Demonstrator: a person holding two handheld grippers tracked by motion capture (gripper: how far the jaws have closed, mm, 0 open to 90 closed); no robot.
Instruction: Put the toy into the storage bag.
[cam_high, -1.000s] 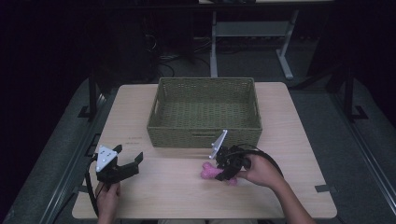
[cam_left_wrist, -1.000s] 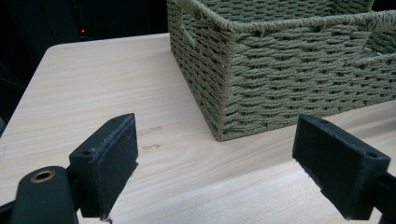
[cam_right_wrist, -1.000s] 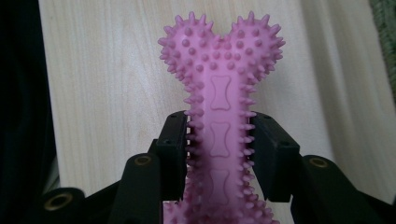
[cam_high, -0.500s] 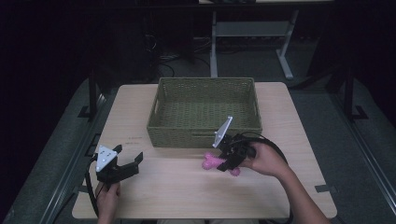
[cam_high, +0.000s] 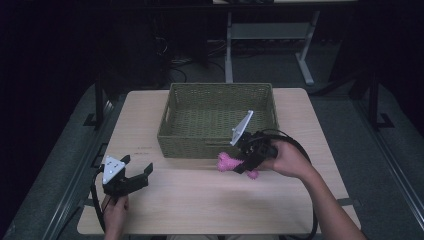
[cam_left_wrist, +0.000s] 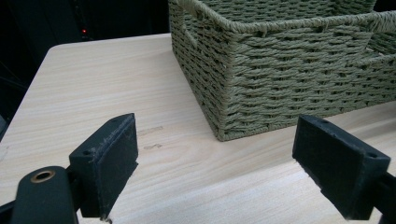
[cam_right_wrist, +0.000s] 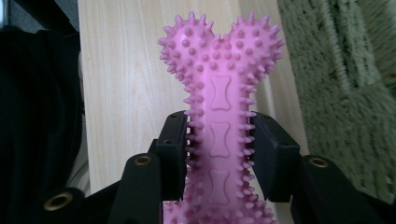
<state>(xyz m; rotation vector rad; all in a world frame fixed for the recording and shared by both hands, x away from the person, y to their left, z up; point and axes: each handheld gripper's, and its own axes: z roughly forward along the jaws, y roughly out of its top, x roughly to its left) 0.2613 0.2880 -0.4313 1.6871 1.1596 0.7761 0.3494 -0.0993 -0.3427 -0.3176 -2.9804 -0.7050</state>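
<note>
A: From the high view, where is the work standing?

B: The right gripper (cam_high: 239, 165) is clamping a pink spiked bone toy (cam_high: 226, 162) and holding it above the table (cam_high: 200, 210), just in front of the green woven basket (cam_high: 172, 117). The toy is not yet over the basket, so the drop-in seems still ahead. The left gripper (cam_high: 136, 172) is sitting by the table's near-left corner, jaws spread wide.

A: And the left gripper view?

B: Its pads (cam_left_wrist: 109, 163) are standing far apart with nothing between them, facing the basket (cam_left_wrist: 289, 79) corner.

A: The right gripper view?

B: The jaws are squeezing the toy (cam_right_wrist: 219, 116) at its shaft, the knobbed end sticking out, the basket (cam_right_wrist: 345, 70) lying alongside.
</note>
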